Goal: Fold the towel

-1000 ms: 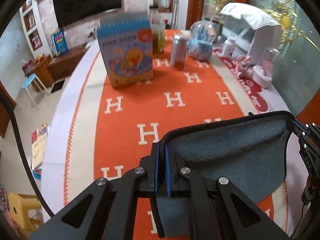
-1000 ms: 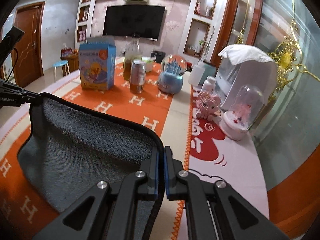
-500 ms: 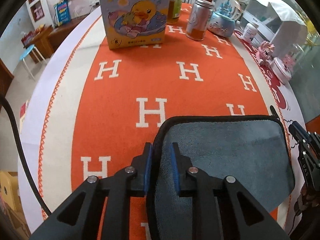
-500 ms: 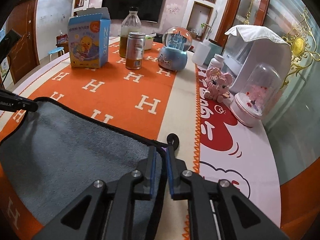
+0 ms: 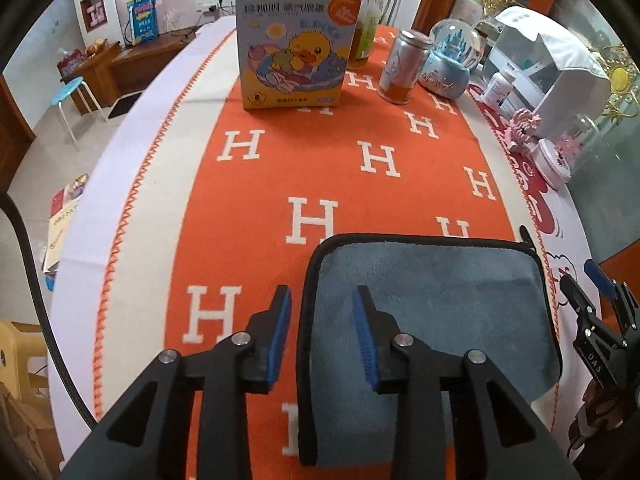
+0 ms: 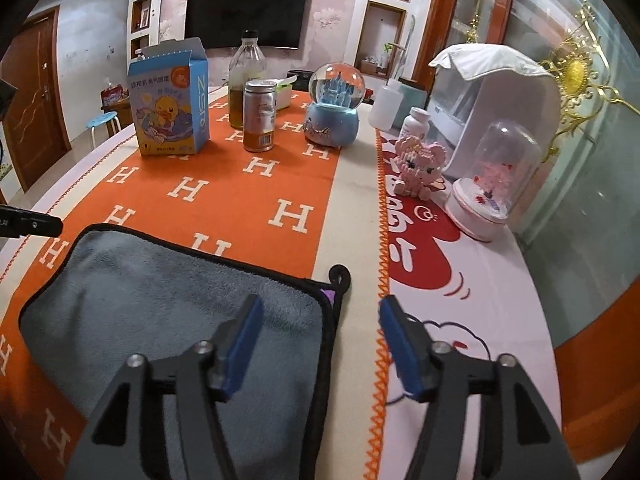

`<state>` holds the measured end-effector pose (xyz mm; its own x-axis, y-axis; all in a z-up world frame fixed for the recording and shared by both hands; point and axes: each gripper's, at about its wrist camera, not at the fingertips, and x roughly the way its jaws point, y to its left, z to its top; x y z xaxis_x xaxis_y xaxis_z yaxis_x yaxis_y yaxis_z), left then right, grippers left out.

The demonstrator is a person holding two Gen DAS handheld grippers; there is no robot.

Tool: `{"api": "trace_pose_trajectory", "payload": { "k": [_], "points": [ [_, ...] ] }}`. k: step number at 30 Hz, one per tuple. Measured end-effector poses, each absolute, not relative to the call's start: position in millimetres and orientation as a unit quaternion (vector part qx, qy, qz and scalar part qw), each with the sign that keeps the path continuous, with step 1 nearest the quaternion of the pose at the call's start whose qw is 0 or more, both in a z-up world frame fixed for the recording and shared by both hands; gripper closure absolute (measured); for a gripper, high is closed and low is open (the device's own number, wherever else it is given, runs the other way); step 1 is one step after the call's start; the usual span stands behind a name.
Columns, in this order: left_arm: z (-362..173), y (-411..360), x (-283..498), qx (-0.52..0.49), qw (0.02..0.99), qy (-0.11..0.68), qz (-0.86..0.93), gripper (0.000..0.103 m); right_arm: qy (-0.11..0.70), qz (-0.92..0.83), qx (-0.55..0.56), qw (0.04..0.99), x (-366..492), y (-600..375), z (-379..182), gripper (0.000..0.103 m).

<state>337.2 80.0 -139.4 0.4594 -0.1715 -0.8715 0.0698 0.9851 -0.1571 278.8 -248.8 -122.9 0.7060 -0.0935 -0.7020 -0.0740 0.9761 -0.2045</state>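
Observation:
A grey towel (image 5: 432, 304) with a black hem lies folded flat on the orange cloth; it also shows in the right wrist view (image 6: 160, 312). My left gripper (image 5: 322, 328) is open and empty, its jaws standing astride the towel's left edge. My right gripper (image 6: 320, 340) is open and empty, astride the towel's right edge, just behind the hanging loop (image 6: 339, 274). The right gripper also shows at the right edge of the left wrist view (image 5: 596, 300).
At the table's far end stand a blue duck box (image 5: 294, 40), a bottle (image 6: 246, 80), a can (image 5: 402, 66) and a snow globe (image 6: 335, 104). On the right are a pink brick figure (image 6: 420, 164), a glass dome (image 6: 494, 188) and a white appliance (image 6: 492, 92).
Both grippers lowered the towel's held edge onto the table, then opened and let it go. The towel now lies flat.

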Motion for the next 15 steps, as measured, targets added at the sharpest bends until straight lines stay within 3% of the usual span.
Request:
{"api": "trace_pose_trajectory", "payload": {
  "k": [2,4,6,11,15],
  "points": [
    [-132.6,81.7,327.1,-0.047,0.854,0.513,-0.069,0.064,0.385,-0.006,-0.104,0.917,270.6,-248.1,-119.1,0.036],
    [-125.7,82.8,315.6,-0.042,0.858,0.507,-0.065,0.045,0.388,-0.008,-0.096,0.917,260.3,-247.3,-115.1,0.030],
    [-119.6,84.3,303.9,-0.038,0.863,0.501,-0.062,0.038,0.390,-0.007,-0.088,0.916,249.0,-246.5,-111.4,0.026],
    [-107.6,84.0,272.8,-0.034,0.867,0.493,-0.067,0.026,0.397,-0.003,-0.079,0.914,219.9,-242.8,-104.3,0.019],
    [-100.3,81.9,243.3,-0.037,0.870,0.487,-0.074,0.017,0.400,0.006,-0.071,0.914,191.3,-239.2,-99.5,0.008]
  ]
}}
